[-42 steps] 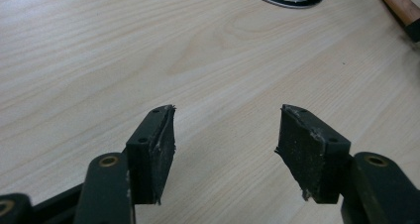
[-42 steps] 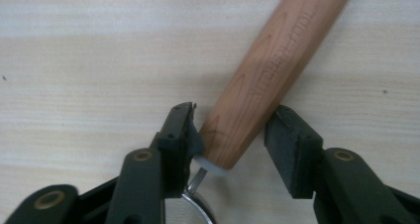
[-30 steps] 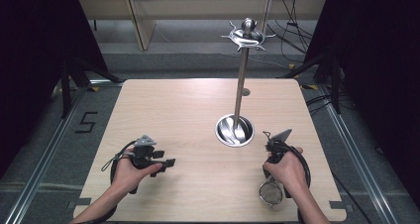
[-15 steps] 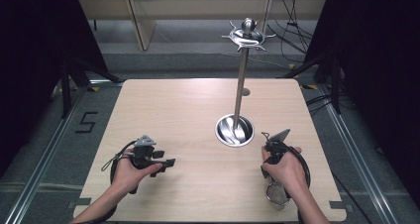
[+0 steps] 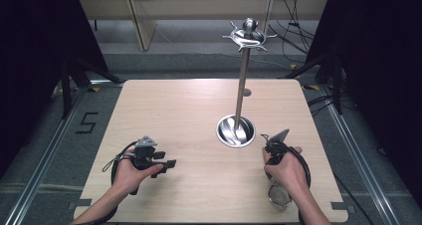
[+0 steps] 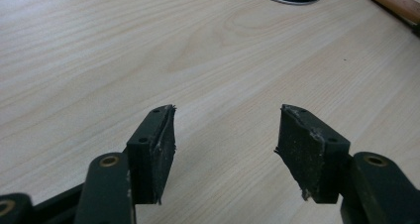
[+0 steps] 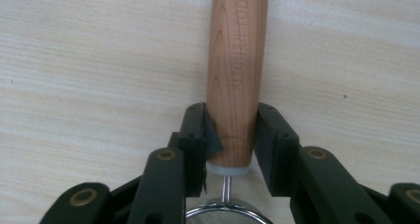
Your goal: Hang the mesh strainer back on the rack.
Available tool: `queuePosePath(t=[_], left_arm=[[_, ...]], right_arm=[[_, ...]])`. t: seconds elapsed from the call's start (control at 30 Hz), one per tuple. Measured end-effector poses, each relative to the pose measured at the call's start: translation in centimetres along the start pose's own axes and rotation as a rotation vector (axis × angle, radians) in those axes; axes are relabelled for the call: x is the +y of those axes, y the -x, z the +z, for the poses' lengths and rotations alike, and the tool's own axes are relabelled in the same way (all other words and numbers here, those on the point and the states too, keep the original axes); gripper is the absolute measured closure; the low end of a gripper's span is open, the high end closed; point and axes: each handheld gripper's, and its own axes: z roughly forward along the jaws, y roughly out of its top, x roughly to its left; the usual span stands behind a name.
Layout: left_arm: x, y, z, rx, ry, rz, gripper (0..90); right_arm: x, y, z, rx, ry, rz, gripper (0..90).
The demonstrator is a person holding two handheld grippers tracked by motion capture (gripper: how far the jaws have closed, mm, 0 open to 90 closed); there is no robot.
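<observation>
My right tongs [image 7: 231, 135] just closing, now gripping the strainer's wooden handle [image 7: 236, 60], mesh bowl [image 5: 279, 195] seemingly beneath my wrist, left tongs [image 6: 225, 135] open over bare table [image 6: 74, 60]

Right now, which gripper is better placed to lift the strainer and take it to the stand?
Right. The right gripper has just been closing around the strainer's wooden handle, jaws touching both sides. The left gripper is open over the bare table, farther from the stand.

A stand [image 5: 243, 80] is set right of centre on the table [image 5: 189, 110]. Near the front edge, the strainer [image 5: 279, 195] is laid at the right, with the left gripper [image 5: 166, 163] well apart at the left.
</observation>
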Motion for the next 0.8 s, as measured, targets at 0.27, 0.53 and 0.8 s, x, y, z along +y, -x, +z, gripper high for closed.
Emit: queuePosePath(t=[0.27,0.53,0.8], left_arm=[[0.0,0.0,-0.2,0.01,-0.007,0.007,38.5],[0.0,-0.2,-0.2,0.001,-0.004,0.012,38.6],[0.0,-0.2,-0.2,0.004,-0.003,0.009,38.5]], right_arm=[[-0.2,0.2,-0.2,0.049,0.0,-0.033,68.9],[-1.0,0.5,-1.2,0.055,0.099,-0.068,69.0],[-2.1,0.5,-2.3,0.112,0.185,-0.079,69.1]])
